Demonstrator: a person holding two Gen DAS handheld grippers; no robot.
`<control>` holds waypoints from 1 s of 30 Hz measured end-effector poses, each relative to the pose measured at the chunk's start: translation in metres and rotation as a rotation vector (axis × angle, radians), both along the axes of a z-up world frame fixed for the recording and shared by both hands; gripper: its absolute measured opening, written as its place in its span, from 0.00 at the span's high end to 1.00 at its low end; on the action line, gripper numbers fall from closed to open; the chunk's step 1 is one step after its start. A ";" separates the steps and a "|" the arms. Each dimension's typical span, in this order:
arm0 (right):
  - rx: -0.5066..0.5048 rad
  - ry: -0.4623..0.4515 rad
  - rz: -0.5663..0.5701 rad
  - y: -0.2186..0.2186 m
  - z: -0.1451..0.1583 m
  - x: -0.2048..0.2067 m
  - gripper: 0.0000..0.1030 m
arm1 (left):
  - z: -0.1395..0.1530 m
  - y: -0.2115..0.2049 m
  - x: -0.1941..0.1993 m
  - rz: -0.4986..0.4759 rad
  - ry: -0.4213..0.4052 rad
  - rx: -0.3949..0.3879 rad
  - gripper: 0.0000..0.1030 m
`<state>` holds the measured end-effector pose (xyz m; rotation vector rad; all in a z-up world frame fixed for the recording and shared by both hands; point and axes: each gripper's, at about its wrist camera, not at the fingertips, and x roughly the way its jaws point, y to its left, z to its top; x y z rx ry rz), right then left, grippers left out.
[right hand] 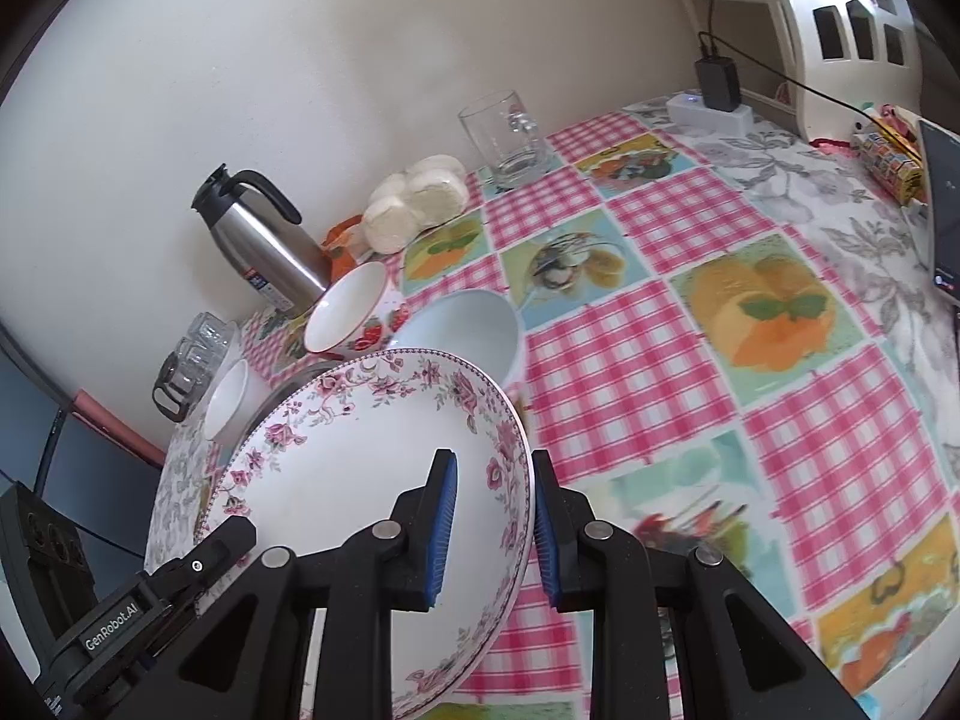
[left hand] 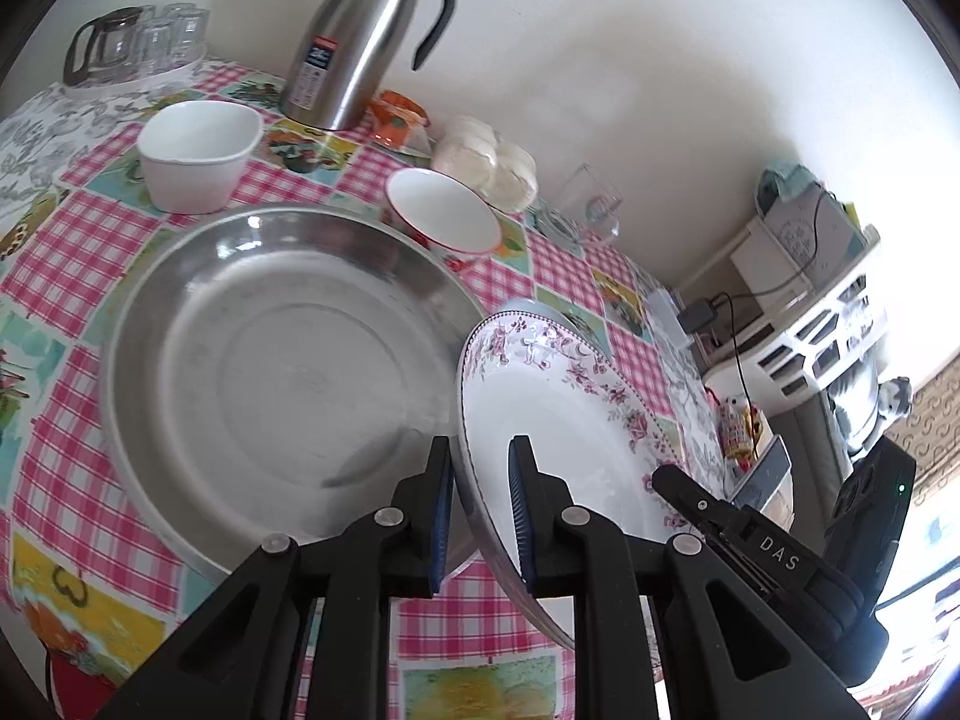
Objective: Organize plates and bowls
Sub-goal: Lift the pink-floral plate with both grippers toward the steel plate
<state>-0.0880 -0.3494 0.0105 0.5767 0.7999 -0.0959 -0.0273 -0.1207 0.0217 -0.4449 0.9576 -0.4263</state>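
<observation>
A floral-rimmed white plate (left hand: 558,420) hangs tilted above the checked tablecloth, held from both sides. My left gripper (left hand: 481,444) is shut on its left rim, and my right gripper (right hand: 493,456) is shut on the opposite rim of the plate (right hand: 360,480). Left of the plate lies a large steel basin (left hand: 270,360). Behind it stand a white square bowl (left hand: 198,150) and a red-rimmed strawberry bowl (left hand: 444,210). A pale blue bowl (right hand: 462,324) sits just behind the plate, partly hidden by it.
A steel thermos jug (left hand: 360,42), a tray of glasses (left hand: 138,42), wrapped buns (left hand: 486,162) and a glass mug (right hand: 510,138) line the wall. At the table's far end are a power strip (right hand: 708,111), a phone (right hand: 942,210) and a white rack (right hand: 840,30).
</observation>
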 end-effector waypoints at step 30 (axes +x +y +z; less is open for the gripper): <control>-0.024 0.052 0.147 0.108 -0.014 0.068 0.75 | -0.009 0.097 0.034 0.149 0.008 0.071 0.83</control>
